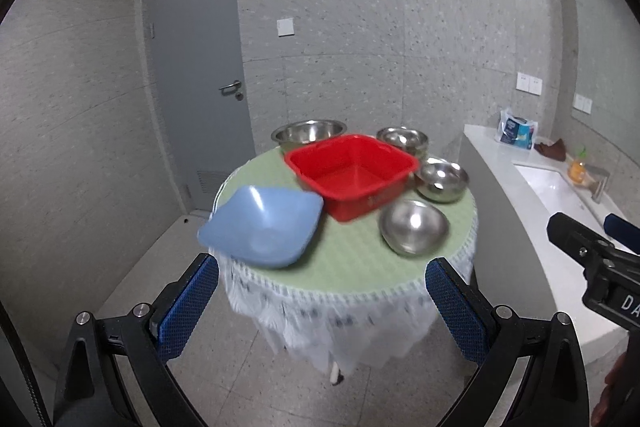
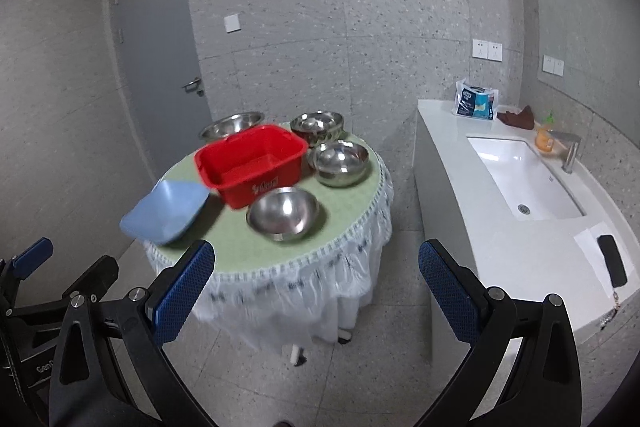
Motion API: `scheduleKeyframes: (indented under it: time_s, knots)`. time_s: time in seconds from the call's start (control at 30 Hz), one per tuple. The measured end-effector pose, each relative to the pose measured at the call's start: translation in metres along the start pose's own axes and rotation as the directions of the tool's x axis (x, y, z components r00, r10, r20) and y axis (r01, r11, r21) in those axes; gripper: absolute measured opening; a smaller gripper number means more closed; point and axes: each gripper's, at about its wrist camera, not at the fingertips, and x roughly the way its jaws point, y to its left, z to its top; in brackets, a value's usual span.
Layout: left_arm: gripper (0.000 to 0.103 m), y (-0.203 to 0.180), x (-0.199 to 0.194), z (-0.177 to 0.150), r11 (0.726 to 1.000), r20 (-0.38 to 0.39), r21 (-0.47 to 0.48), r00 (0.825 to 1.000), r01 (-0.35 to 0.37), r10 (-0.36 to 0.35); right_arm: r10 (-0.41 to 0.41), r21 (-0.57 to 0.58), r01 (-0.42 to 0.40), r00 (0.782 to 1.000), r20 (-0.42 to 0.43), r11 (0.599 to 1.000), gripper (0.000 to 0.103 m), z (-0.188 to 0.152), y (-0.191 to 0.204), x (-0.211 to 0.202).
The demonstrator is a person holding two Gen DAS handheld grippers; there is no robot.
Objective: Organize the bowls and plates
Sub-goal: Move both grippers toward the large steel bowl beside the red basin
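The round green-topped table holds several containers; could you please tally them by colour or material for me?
Shiny stainless steel round bowls: 4
Red square plastic tub: 1
Light blue square plastic bowl: 1
Total: 6, all on the table; both grippers open and empty.

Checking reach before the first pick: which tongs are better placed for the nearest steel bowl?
Right, probably. The right tongs open almost directly toward the nearest steel bowl; the left tongs sit nearer the blue bowl.

shiny metal bowls [image 2: 283, 213]; glossy red plastic tub [image 2: 250, 163]; matt blue bowl [image 2: 166, 213]
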Motion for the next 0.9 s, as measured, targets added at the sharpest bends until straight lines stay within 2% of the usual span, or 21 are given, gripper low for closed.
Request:
scheduleKeyframes:
  time_s: [0.2,0.3,0.4,0.53,0.63,0.77,0.8,0.9]
  knots:
    - [0.102,0.058,0.089,0.084,0.997,0.033,-0.003,0.996,0.078,-0.078,-0.024,0.027,0.024,1.0,0.018,0.999,0.103,0.056,0.033,0.055]
    - [0.102,0.083,0.137,0.118,0.994,0.025,-0.032,0.994,0.107,-0.107,-0.026,0.014,0.025,0.999,0.034,1.0,0.103,0.086,0.045,0.082]
    - [0.102,0.106,0.19,0.147,0.991,-0.02,-0.045,0.991,0.129,-0.13,-0.008,0.001,0.008,1.0,0.018,1.0,0.103,0.116,0.055,0.115]
    - [0.102,0.133,0.268,0.187,0.991,-0.093,-0.082,0.989,0.107,-0.115,0.025,-0.02,-0.025,0.999,-0.026,0.999,0.103,0.15,0.065,0.169]
    - [0.102,0.151,0.332,0.215,0.986,-0.162,-0.135,0.98,0.094,-0.115,0.069,-0.036,-0.072,0.995,-0.075,0.997,0.103,0.173,0.071,0.217]
    - [0.102,0.158,0.411,0.249,0.985,-0.225,-0.165,0.971,0.047,-0.084,0.145,-0.019,-0.152,0.971,-0.191,0.988,0.103,0.201,0.078,0.301]
    - [0.102,0.164,0.437,0.256,0.984,-0.262,-0.177,0.963,0.023,-0.069,0.165,-0.014,-0.173,0.96,-0.225,0.985,0.103,0.207,0.08,0.326]
    - [0.102,0.17,0.49,0.272,0.98,-0.302,-0.197,0.951,0.001,-0.062,0.196,-0.001,-0.207,0.927,-0.319,0.978,0.103,0.218,0.088,0.388]
